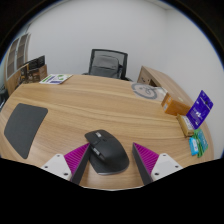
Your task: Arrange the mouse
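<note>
A black computer mouse (104, 152) lies on the wooden table (90, 105), between my gripper's fingers. My gripper (111, 158) is open. Its left magenta pad (75, 158) is right at the mouse's side, and its right pad (150, 160) stands a small gap off the other side. The mouse's front end points away from me and slightly left. A dark grey mouse mat (22, 128) lies on the table to the left, well apart from the mouse.
A black office chair (108, 63) stands behind the far edge of the table. On the right are a purple box (200, 108), a wooden box (176, 103) and a coiled white cable (146, 90). Papers (57, 78) lie at the far left.
</note>
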Demonstrator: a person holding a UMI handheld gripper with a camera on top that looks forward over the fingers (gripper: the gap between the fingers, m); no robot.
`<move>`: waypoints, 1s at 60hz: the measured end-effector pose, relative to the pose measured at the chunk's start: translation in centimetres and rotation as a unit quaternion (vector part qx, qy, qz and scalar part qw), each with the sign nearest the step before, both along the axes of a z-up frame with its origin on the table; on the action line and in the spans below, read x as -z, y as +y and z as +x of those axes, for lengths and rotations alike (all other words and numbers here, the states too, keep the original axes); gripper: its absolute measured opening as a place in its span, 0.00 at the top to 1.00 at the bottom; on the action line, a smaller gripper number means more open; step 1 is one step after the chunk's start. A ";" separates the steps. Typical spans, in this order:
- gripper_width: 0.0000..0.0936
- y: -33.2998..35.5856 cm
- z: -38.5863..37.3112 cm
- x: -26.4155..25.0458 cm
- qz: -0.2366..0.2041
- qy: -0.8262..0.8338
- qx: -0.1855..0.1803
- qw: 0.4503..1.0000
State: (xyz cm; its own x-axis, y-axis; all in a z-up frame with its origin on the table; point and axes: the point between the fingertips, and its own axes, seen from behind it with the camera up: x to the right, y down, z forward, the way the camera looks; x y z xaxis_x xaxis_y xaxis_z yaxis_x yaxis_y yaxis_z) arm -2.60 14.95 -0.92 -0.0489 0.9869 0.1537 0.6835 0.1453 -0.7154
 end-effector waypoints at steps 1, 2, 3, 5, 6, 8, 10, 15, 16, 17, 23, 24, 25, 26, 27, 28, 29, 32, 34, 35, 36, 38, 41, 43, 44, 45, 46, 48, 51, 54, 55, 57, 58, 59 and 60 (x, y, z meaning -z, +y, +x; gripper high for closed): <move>0.08 0.1 -0.1 0.1 -0.001 -0.001 0.001 1.000; 0.08 0.1 -0.3 0.1 -0.003 -0.001 0.003 1.000; 0.08 0.1 -0.5 0.1 -0.007 -0.001 0.005 1.000; 0.08 0.2 -0.9 0.2 -0.012 -0.001 0.010 1.000; 0.08 0.3 -1.1 0.2 -0.013 0.000 0.011 1.000; 0.08 0.4 -1.4 0.2 -0.016 -0.001 0.014 1.000; 0.08 0.6 -1.7 0.3 -0.020 -0.002 0.019 1.000; 0.09 0.8 -2.2 0.5 -0.037 -0.007 0.035 0.999; 0.10 0.8 -2.2 0.6 -0.043 -0.007 0.037 0.998; 0.11 0.8 -2.3 0.7 -0.047 -0.009 0.040 0.998; 0.33 0.1 -2.3 1.1 -0.077 -0.014 0.047 0.996; 0.34 0.3 -2.3 1.0 -0.075 -0.013 0.050 0.996; 0.35 0.4 -2.2 1.1 -0.072 -0.014 0.051 0.996; 0.36 0.4 -2.2 1.1 -0.071 -0.014 0.052 0.996; 0.38 0.4 -2.2 1.1 -0.069 -0.015 0.053 0.996; 0.39 0.4 -2.1 1.1 -0.068 -0.015 0.054 0.996; 0.41 0.3 -2.1 1.0 -0.068 -0.016 0.055 0.996; 0.48 0.4 -1.9 1.1 -0.064 -0.020 0.057 0.996; 0.51 0.5 -1.8 1.1 -0.058 -0.023 0.055 0.997; 0.53 0.6 -1.8 1.1 -0.056 -0.023 0.055 0.997; 0.54 0.5 -1.8 1.1 -0.054 -0.023 0.054 0.997; 0.56 0.5 -1.9 1.1 -0.052 -0.020 0.056 0.997; 0.61 0.7 -2.0 1.1 -0.051 -0.016 0.067 0.996; 0.61 0.7 -1.9 1.2 -0.048 -0.018 0.067 0.996; 0.61 0.7 -1.9 1.1 -0.050 -0.020 0.070 0.996; 0.61 0.6 -1.8 1.1 -0.054 -0.021 0.073 0.996; 0.61 0.5 -1.7 1.1 -0.059 -0.024 0.076 0.995; 0.61 0.5 -1.6 0.9 -0.062 -0.029 0.081 0.994; 0.61 0.7 -1.2 0.4 -0.051 -0.034 0.087 0.994; 0.61 0.3 -1.2 -1.1 -0.050 -0.025 0.086 0.995; 0.61 0.1 -1.1 -1.7 -0.047 -0.024 0.080 0.995; 0.61 -0.2 -1.1 -3.2 -0.045 -0.016 0.082 0.995; 0.61 -0.5 -1.2 -4.0 -0.044 -0.013 0.083 0.996; 0.61 -0.8 -1.2 -4.9 -0.041 -0.009 0.078 0.996; 0.61 -1.3 -1.3 -5.7 -0.038 -0.005 0.073 0.997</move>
